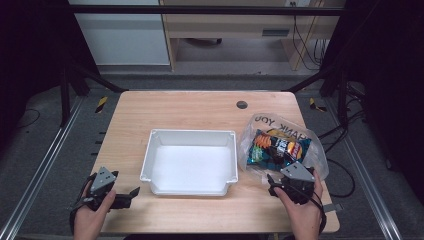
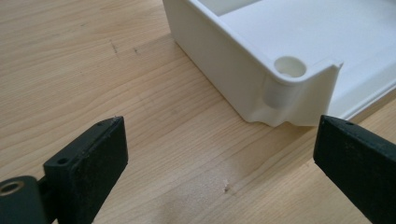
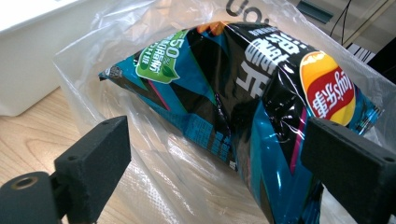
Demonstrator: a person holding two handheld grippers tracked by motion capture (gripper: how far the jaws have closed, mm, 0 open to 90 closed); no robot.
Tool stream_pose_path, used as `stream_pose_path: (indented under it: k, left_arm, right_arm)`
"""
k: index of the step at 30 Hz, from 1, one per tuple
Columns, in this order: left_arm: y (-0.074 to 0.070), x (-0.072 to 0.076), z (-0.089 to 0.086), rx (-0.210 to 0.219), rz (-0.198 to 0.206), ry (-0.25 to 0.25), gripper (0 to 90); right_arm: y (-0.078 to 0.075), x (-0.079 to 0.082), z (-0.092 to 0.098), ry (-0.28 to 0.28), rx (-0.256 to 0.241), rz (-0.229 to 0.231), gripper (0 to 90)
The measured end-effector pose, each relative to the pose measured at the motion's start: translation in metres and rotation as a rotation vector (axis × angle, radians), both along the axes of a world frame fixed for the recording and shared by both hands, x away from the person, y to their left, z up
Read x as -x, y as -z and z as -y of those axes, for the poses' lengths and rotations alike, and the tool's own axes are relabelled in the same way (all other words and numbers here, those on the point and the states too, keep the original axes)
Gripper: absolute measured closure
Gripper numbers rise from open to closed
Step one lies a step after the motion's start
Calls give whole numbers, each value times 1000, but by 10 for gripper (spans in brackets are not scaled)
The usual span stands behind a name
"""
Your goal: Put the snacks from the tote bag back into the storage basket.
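A black and blue chip bag (image 1: 277, 148) (image 3: 243, 88) lies inside a clear plastic bag (image 1: 260, 131) (image 3: 154, 172) at the right of the wooden table (image 1: 195, 107). My right gripper (image 1: 280, 181) (image 3: 215, 158) stands open just short of the plastic bag's near edge, jaws wide apart with nothing between them. An empty white bin (image 1: 156, 152) (image 2: 243, 70) sits at the table's middle. My left gripper (image 1: 131, 196) (image 2: 219, 158) is open above bare wood near the front left, pointing at the bin's near corner.
A dark round hole (image 1: 242, 104) marks the table's far side. Black frame posts (image 1: 65, 85) and cables (image 1: 345, 130) flank the table. Bare wood lies left of the bin and along the front edge.
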State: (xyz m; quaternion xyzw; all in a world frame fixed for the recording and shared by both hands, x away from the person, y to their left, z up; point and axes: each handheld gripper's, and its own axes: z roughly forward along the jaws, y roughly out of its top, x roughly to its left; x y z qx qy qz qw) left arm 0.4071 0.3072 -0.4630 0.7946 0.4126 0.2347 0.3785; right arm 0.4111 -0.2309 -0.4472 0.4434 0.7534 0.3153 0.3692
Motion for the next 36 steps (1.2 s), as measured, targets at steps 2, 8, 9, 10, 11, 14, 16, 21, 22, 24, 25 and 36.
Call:
stream_pose_path:
  k: [2, 8, 9, 10, 11, 14, 16, 21, 22, 24, 25, 36]
  left_arm:
    - [0, 0, 0, 1, -2, -3, 35]
    - [-1, 4, -4, 19, -1, -17, 37]
    - [-1, 4, -4, 19, -1, -17, 37]
    - [-1, 5, -5, 25, -3, -20, 37]
    - [-1, 4, -5, 29, -5, -28, 37]
    - [0, 2, -5, 38, -12, -27, 35]
    - [1, 0, -4, 50, -14, -20, 35]
    - [2, 0, -4, 54, -26, -14, 35]
    - [3, 0, -4, 58, -25, -17, 35]
    - [3, 1, -5, 58, -28, -18, 35]
    - [3, 1, -5, 60, -29, -19, 35]
    - [3, 3, -1, 60, -34, -10, 34]
  right_arm:
    - [0, 0, 1, 2, -6, -2, 96]
    - [-1, 1, 1, 8, -9, 2, 125]
    - [-1, 1, 1, 8, -9, 2, 125]
    - [-2, 1, 1, 7, -7, 6, 128]
    - [-7, -2, 0, -8, 16, 10, 132]
    - [-11, -7, -1, -33, 73, -2, 131]
    - [-18, -17, 0, -78, 108, -56, 139]
    - [-34, -29, 0, -168, 103, -109, 132]
    - [-45, -37, -1, -221, 101, -124, 132]
    - [-57, -45, -2, -246, 105, -136, 124]
    - [-62, -50, -2, -257, 99, -149, 124]
    - [-99, -97, 17, -334, 131, -194, 183]
